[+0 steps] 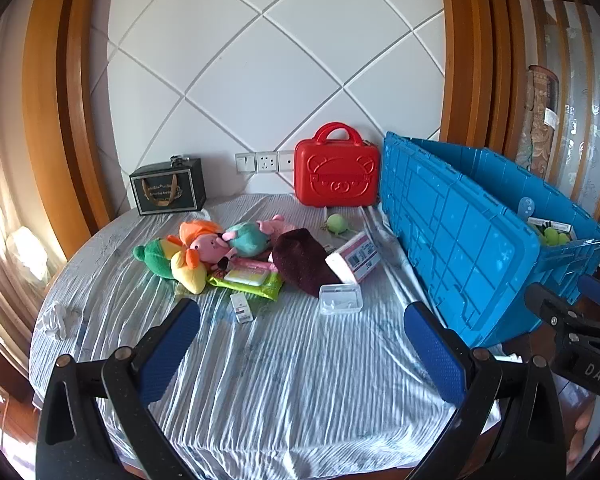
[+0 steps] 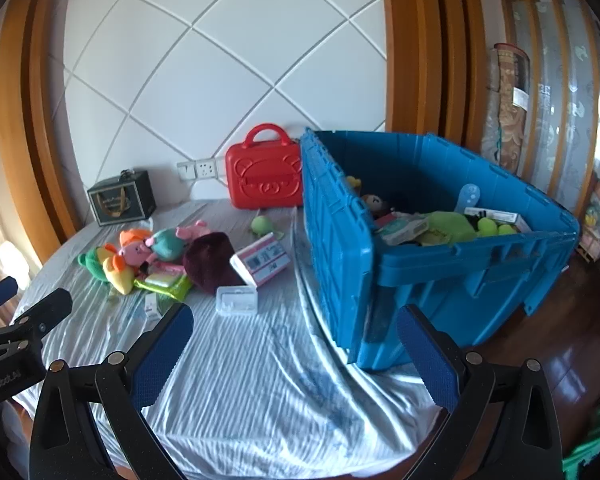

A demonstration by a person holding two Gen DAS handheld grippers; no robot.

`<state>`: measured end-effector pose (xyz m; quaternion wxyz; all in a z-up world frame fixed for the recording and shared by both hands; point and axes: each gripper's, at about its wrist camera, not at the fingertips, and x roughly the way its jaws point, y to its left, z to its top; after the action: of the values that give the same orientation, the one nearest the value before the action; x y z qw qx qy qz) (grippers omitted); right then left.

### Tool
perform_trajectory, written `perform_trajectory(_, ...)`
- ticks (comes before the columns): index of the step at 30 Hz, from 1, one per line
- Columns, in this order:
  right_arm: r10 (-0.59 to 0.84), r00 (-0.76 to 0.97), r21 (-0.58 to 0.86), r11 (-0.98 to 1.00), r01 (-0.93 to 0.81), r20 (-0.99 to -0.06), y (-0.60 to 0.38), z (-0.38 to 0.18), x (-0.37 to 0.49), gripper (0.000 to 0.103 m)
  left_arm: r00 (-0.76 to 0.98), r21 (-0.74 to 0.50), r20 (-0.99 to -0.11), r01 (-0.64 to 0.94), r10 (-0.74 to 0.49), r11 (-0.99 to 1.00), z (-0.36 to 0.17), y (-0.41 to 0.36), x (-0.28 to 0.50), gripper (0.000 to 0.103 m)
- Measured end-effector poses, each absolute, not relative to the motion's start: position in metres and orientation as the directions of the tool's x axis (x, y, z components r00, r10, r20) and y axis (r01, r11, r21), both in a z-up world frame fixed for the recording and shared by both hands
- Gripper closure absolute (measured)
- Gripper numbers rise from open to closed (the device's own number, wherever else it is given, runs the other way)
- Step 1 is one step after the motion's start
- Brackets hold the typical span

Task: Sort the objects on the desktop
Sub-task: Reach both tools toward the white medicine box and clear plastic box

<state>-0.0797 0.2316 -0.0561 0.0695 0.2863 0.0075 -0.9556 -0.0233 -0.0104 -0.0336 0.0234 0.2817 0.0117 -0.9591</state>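
A round table with a striped white cloth (image 1: 284, 380) holds a pile of plush toys (image 1: 204, 246), a green wipes pack (image 1: 248, 280), a dark red pouch (image 1: 300, 264), a pink-white box (image 1: 354, 256), a clear plastic case (image 1: 340, 299), a small white box (image 1: 241, 309) and a green ball toy (image 1: 337, 224). A blue crate (image 2: 440, 264) with hanging lid stands at the right, holding several items. My left gripper (image 1: 300, 332) is open and empty above the cloth. My right gripper (image 2: 296, 340) is open and empty near the crate's front corner.
A red bear case (image 1: 337, 170) and a dark gift box (image 1: 168, 191) stand against the white wall at the back. A crumpled tissue (image 1: 56, 318) lies at the table's left edge. Wooden floor (image 2: 560, 344) lies right of the crate.
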Motion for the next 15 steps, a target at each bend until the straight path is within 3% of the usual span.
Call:
perform_trajectory(8,-0.212,-0.781,0.069,-0.975,0.213,-0.587,0.193,-0.083,-0.112,0.000,-0.801,0.026,-0.589,0.109,-0.103,-0.994,-0.064,-0.061,-0.056,0.000)
perform_trajectory(15,-0.246,-0.667,0.087,-0.961,0.262,-0.704,0.134,-0.132,-0.173,0.000,-0.718,0.049,-0.682,0.145,-0.139,-0.988,-0.119,-0.131,-0.118,0.001)
